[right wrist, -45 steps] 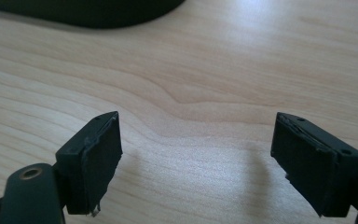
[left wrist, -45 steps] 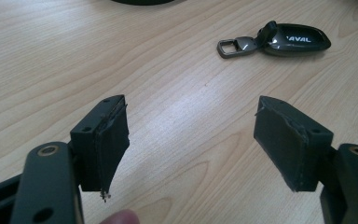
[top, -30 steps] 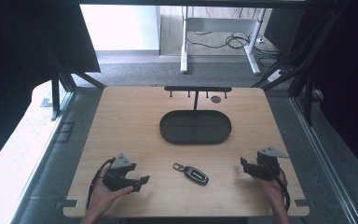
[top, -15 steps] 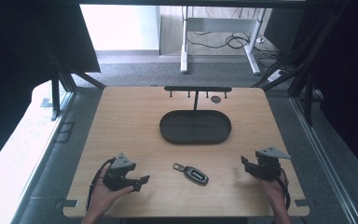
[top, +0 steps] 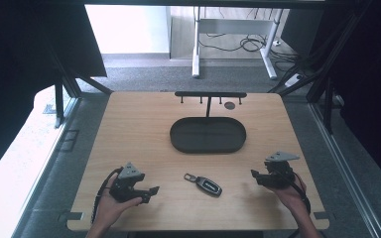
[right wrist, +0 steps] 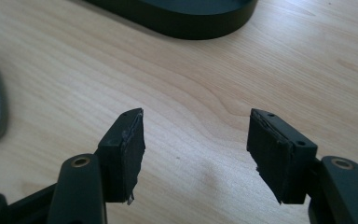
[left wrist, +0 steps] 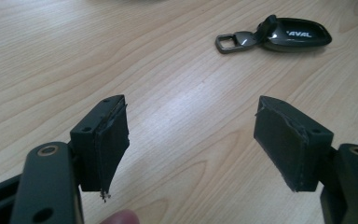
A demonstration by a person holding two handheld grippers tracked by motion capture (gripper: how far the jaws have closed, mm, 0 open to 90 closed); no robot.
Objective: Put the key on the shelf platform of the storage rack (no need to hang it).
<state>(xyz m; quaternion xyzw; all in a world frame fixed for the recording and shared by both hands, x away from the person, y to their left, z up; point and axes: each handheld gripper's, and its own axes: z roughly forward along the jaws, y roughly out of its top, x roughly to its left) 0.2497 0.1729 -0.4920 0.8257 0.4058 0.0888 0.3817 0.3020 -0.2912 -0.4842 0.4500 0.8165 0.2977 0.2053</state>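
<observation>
Nearest to us, our left claw rests low on the table with its jaws spread wide and nothing between them; in the left gripper view the bare wood shows through the gap. Our right claw hovers at the other near corner, and its jaws have just been closing partway, yet they remain apart and released, with nothing between the pads. Between the two claws, near the front edge, lies the car key, flat on the wood and touched by neither claw; its metal loop points toward our left side. We judge the work has barely begun: the key is not yet picked up, and the lift and the placing are all left to do. Farther back, in the middle of the table, sits the dark oval tray, and as far as we can see it holds nothing. Behind it, at the far edge, stands a small black rack with short pegs hanging under its bar, and nothing hangs from them.
</observation>
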